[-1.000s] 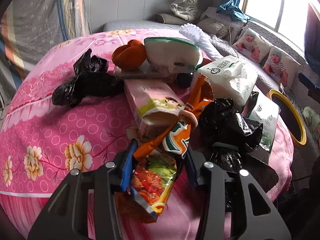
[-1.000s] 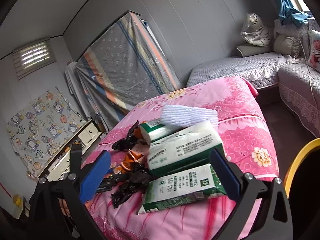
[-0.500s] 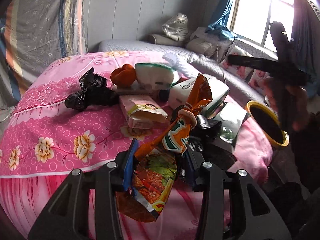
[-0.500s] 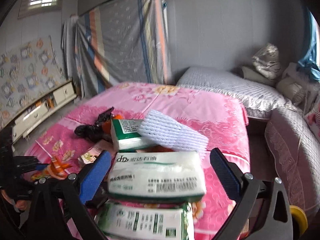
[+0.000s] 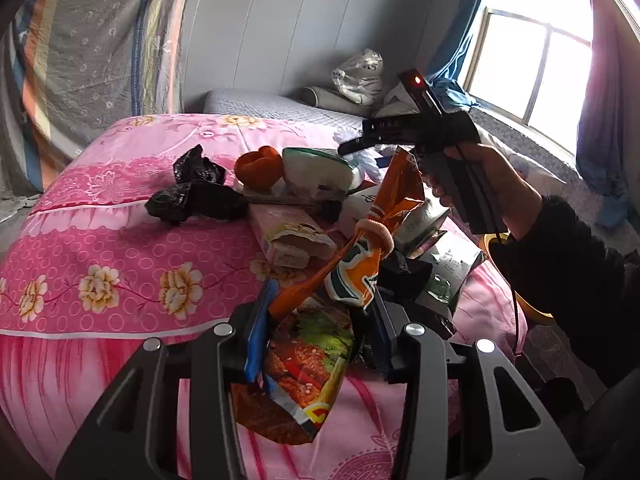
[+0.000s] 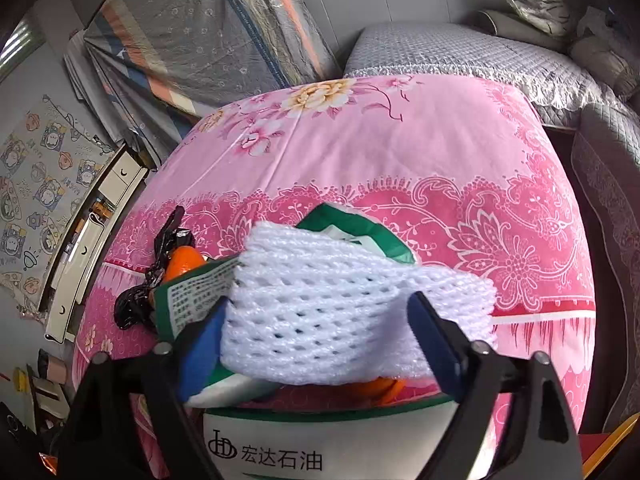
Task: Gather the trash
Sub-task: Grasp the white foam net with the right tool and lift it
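My left gripper (image 5: 316,332) is shut on an orange snack wrapper (image 5: 360,256) tied with a pink band, with a printed food packet (image 5: 308,368) hanging below it, held above the pink bed (image 5: 100,248). My right gripper (image 6: 316,336) has its fingers around a white foam net sleeve (image 6: 320,312); the blue pads touch its sides. The sleeve lies on green-and-white tissue packs (image 6: 192,296). In the left wrist view the right gripper (image 5: 352,148) reaches over the pile, held by a hand.
Black plastic bags (image 5: 192,196), an orange fruit (image 5: 258,166), a pink carton (image 5: 292,236) and tissue packs (image 6: 320,444) lie on the bed. A yellow-rimmed bin (image 5: 532,308) stands at the right of the bed. A grey sofa (image 6: 460,52) stands behind.
My right gripper has moved forward over the tissue packs and narrowed around the white foam sleeve. My left gripper has pulled back and up with the wrapper.
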